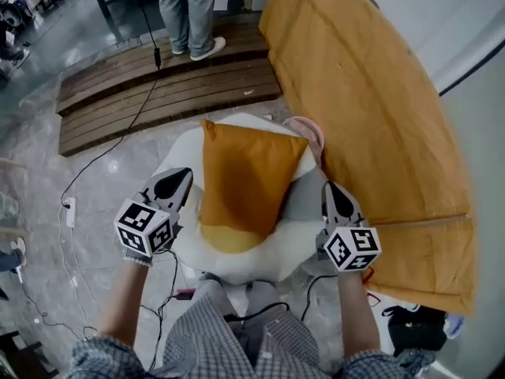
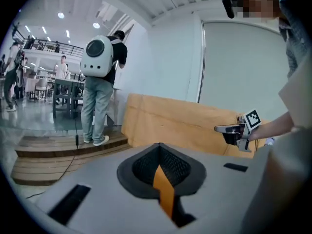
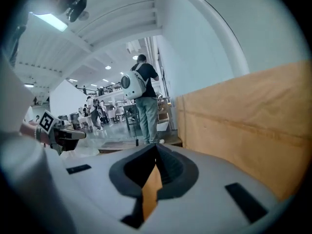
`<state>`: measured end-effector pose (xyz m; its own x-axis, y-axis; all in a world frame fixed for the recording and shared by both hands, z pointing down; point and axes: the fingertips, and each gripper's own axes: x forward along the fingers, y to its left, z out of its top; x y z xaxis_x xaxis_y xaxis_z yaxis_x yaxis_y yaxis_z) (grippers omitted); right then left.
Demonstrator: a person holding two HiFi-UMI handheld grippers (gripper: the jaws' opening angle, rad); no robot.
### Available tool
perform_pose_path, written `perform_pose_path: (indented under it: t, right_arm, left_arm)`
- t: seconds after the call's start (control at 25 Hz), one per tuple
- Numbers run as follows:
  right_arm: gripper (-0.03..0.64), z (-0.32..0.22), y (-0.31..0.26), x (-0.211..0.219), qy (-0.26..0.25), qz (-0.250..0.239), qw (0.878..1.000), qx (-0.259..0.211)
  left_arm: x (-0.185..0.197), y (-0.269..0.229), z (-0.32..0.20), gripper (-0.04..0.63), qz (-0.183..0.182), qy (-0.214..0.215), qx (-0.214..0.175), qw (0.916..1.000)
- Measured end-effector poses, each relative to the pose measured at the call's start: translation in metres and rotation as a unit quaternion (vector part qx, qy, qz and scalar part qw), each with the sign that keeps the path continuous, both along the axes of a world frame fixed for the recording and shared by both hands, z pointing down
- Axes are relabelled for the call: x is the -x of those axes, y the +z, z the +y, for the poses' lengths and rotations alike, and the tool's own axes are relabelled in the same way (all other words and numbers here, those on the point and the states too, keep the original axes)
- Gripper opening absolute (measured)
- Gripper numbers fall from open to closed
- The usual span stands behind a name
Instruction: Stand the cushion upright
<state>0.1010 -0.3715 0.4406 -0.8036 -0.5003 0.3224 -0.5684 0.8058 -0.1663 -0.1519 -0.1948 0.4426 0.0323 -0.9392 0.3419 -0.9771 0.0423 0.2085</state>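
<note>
The left gripper (image 1: 186, 175) is held out level and a little downward at the left side of the white seat (image 1: 237, 265). Its jaws are closed tight. The left gripper view shows a thin orange strip of the cushion (image 1: 248, 180) pinched between the black pads, running from the tips back toward the camera. In the head view the jaw tips sit right at the cushion's left edge.

The cushion is above the middle of the seat, between the two grippers. It is tilted, with its broad orange face turned up toward the head camera and its far corners pointing toward the wooden steps (image 1: 158, 93). A pale band shows along its near edge. Whether that edge rests on the seat cannot be told.

The right gripper (image 1: 331, 189) is at the cushion's right side, level with the left one. Its jaws are also pressed together, and the right gripper view shows the same orange fabric caught between the pads.

Right of the seat, a large sheet of cardboard (image 1: 371, 93) stands against the wall. Beyond the steps a person with a white backpack (image 2: 100, 82) stands facing away.
</note>
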Motion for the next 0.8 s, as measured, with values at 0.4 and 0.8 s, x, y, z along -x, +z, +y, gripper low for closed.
perform_pose_path:
  t: [0.4,0.8]
  right_arm:
    - [0.008,0.052,-0.072,-0.017,-0.013,-0.026,0.999,-0.04]
    - [0.006,0.087,-0.119,-0.02,-0.005,-0.08,0.996,-0.036]
  left_arm:
    - [-0.051,-0.084,0.045,0.008,-0.011,0.015,-0.046,0.9988]
    - [-0.093,-0.116,0.068,0.008,0.021,0.021,-0.083,0.9961]
